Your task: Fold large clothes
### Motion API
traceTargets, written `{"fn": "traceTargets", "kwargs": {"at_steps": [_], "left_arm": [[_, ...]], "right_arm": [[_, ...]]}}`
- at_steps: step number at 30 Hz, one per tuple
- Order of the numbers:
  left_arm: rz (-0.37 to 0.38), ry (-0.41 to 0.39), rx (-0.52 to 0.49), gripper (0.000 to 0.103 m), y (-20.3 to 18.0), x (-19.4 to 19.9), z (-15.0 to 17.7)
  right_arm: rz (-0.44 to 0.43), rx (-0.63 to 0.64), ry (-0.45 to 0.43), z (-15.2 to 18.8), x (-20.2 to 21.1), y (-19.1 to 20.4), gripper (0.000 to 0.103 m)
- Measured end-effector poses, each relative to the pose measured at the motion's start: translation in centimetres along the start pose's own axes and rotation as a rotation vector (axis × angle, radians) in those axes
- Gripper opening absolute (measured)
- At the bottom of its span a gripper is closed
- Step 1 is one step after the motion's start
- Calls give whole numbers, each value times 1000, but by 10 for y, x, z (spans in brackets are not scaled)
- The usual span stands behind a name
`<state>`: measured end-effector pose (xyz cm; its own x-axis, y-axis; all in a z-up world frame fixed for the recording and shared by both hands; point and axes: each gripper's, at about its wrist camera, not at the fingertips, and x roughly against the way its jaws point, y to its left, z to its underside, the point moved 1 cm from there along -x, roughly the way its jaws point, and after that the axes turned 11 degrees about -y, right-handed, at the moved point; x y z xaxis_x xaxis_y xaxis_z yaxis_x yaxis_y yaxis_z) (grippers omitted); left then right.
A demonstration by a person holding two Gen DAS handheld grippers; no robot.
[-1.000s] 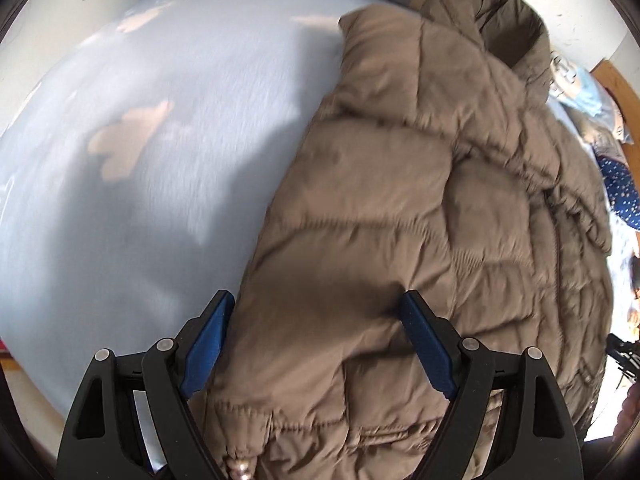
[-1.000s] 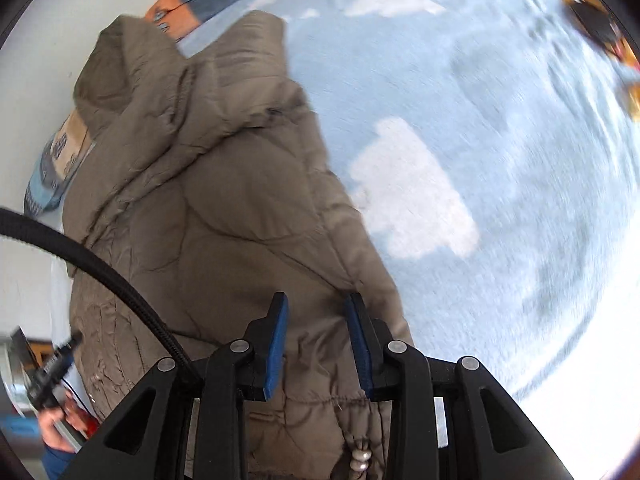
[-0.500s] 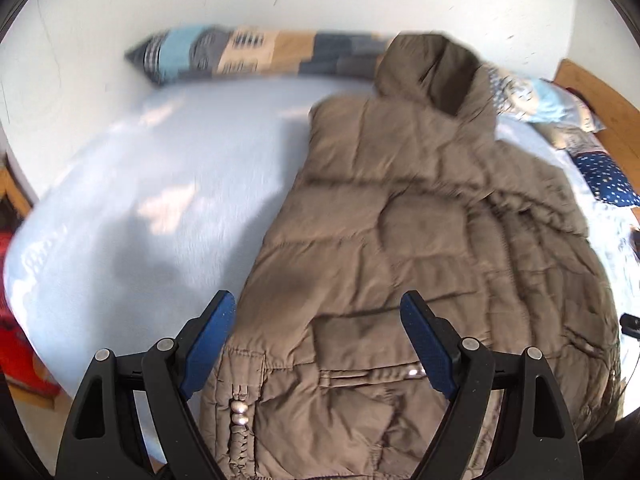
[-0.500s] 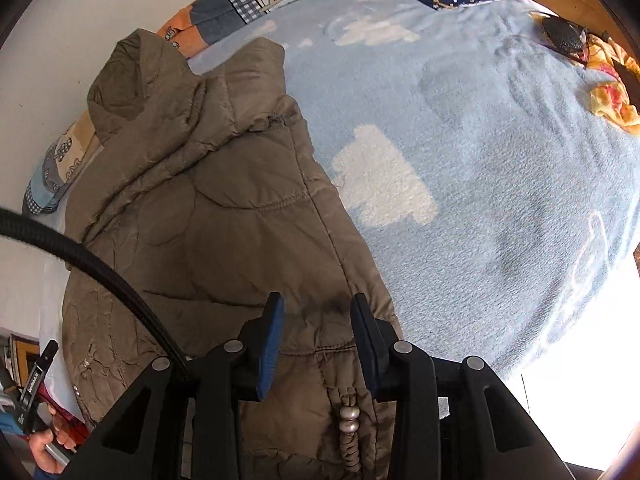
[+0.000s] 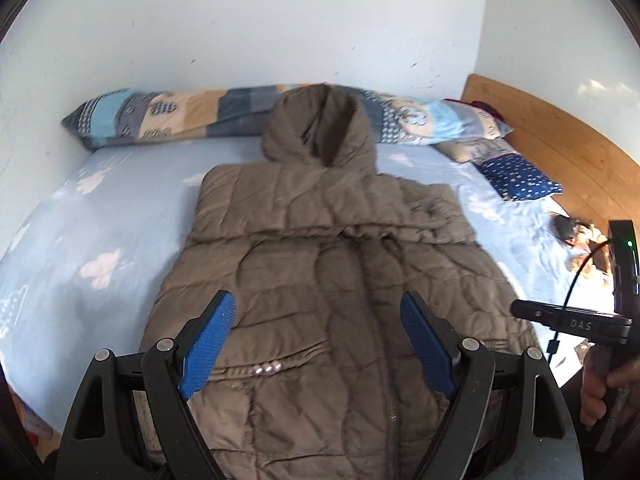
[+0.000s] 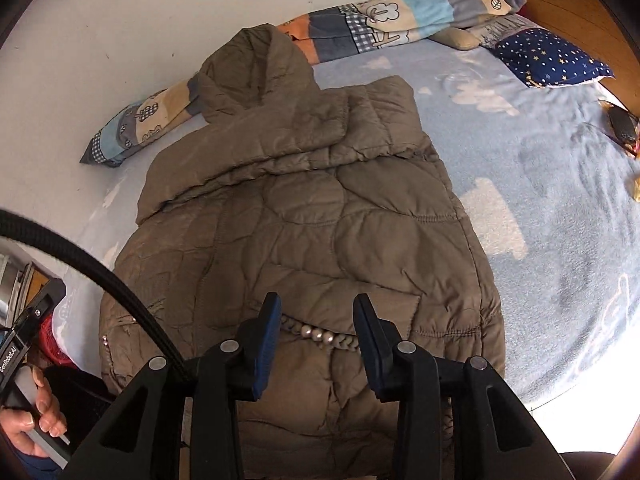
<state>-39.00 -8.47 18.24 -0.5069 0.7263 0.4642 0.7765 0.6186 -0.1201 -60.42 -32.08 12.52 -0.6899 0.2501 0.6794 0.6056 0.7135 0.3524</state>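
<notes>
The left gripper (image 5: 316, 344) hangs over the lower half of the jacket (image 5: 320, 280) with its blue pads (image 5: 208, 344) spread wide and nothing between them; they stand clear above the fabric. The right gripper (image 6: 316, 340) is above the jacket's hem, its jaws partly apart and holding nothing, the pads off the cloth with a beaded pull (image 6: 316, 334) showing in the gap below them. The jacket, a brown quilted one, lies flat and face up on the bed (image 5: 80, 232), its hem toward the grippers and its hood (image 5: 320, 124) pointing to the wall (image 5: 280, 20). Both sleeves are folded in across the chest, forming a band just below the hood. The hood rests against a long patchwork pillow (image 5: 168, 116) that runs along the wall. Farther to the right a dark blue dotted pillow (image 5: 520, 178) lies near the wooden headboard (image 5: 560, 144). The sheet is pale blue with white cloud shapes. In the left view a hand (image 5: 604, 388) holds the other gripper's handle at the right edge; in the right view a hand (image 6: 36, 412) grips the other handle at the lower left, with a black cable (image 6: 100, 280) arching over it.
</notes>
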Motion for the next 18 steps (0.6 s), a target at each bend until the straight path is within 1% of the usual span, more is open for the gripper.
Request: {"fn": "traceTargets", "kwargs": {"at_steps": [1,3,5,7,9,12,15,17,18], "left_arm": [[21,-10,-10,84,-8,3,-4],[53,-29,-25,84,-22,13,-8],[82,-46,-46,84,-35,20,-12],[113,-55,-64,84,-48,27,-16],[140,-65,-79,84,-62,34,-22],[191,-73,-108,84,-89,46,-33],[258,-70,-156,84,-119,56,-45],[284,-71,-199,84,-139,62,-54],[305,-75,-212,84,-149,65,-60]], "right_arm": [[-17,5,-5,-3,4,5,41],[-56,38,-48,-14,19,20,41],[-91,96,-113,-24,35,32,41],[-100,142,-153,-31,41,40,41],[-114,182,-174,-38,39,42,41],[-139,189,-175,-44,20,34,41],[-184,114,-154,-40,-4,12,41],[-168,82,-102,-37,-16,5,41],[-173,76,-98,-38,-17,5,41]]}}
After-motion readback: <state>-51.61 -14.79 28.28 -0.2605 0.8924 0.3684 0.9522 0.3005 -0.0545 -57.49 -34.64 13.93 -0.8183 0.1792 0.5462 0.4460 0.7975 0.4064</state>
